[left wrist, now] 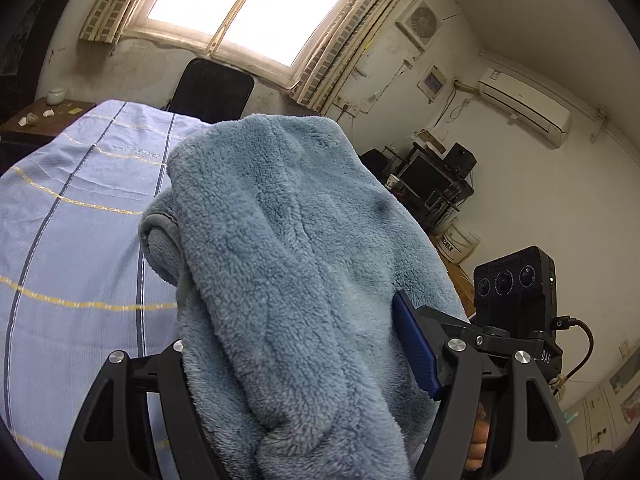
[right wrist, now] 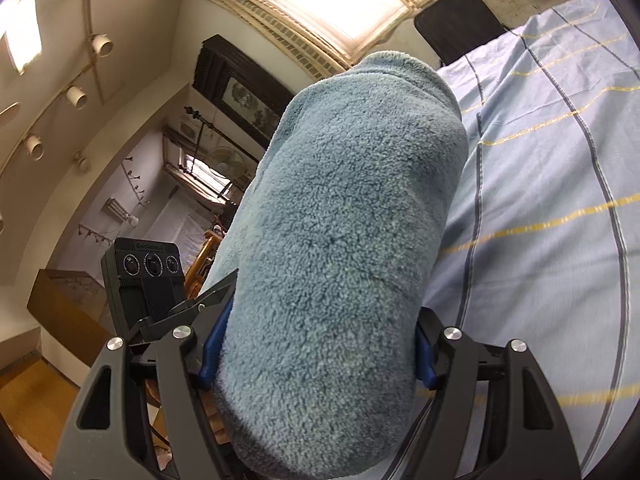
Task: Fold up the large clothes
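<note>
A thick blue-grey fleece garment [left wrist: 280, 248] fills the middle of the left wrist view, bunched in a fat fold between the jaws of my left gripper [left wrist: 292, 344], which is shut on it. The blue pad of its right finger [left wrist: 414, 344] presses into the fleece; its left finger is hidden by the cloth. In the right wrist view the same fleece garment [right wrist: 340, 248] is bundled into a thick roll, and my right gripper [right wrist: 320, 348] is shut on it with blue pads [right wrist: 214, 344] on both sides. Both bundles are lifted above the bed.
A bed with a light blue sheet [left wrist: 68, 240] striped in yellow and dark lines lies below. A black chair [left wrist: 212, 92] stands at its far end under a bright window [left wrist: 256, 4]. A desk with equipment [left wrist: 432, 184] and a white bucket [left wrist: 460, 240] stand to the right.
</note>
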`<state>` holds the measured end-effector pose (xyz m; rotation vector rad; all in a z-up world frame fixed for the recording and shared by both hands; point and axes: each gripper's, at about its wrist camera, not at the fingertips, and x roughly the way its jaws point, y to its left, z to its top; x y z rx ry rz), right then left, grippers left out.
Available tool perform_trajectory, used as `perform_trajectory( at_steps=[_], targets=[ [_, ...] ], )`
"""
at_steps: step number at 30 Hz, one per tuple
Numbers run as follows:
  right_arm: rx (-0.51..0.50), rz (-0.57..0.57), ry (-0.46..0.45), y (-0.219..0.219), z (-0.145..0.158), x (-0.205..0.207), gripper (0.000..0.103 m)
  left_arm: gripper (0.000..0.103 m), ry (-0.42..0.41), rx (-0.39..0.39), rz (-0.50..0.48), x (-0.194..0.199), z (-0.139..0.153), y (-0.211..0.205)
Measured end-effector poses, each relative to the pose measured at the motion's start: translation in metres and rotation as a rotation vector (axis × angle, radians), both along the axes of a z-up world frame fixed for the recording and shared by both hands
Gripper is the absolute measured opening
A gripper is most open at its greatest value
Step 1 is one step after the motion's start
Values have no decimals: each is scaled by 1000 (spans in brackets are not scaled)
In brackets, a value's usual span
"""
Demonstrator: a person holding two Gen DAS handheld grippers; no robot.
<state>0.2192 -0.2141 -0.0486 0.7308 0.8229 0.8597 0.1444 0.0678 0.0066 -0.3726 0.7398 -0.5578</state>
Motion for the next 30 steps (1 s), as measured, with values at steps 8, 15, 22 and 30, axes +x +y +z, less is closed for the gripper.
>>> perform_trajectory(
  at_steps=[8,15,22,30],
  targets=[
    [11,11,-54,-14,21,-88,69,73,-38,24,14,-84,13,-15],
    [27,39,-63,-20,15,-137,69,73,-38,41,46,-125,3,-23],
    [14,20,-23,-28,-14,-140,69,73,41,21,29,-98,-33,-35],
    [-31,-26,158,-41,-82,-121,69,75,202,50,7,-56,-97,-54]
  ],
)
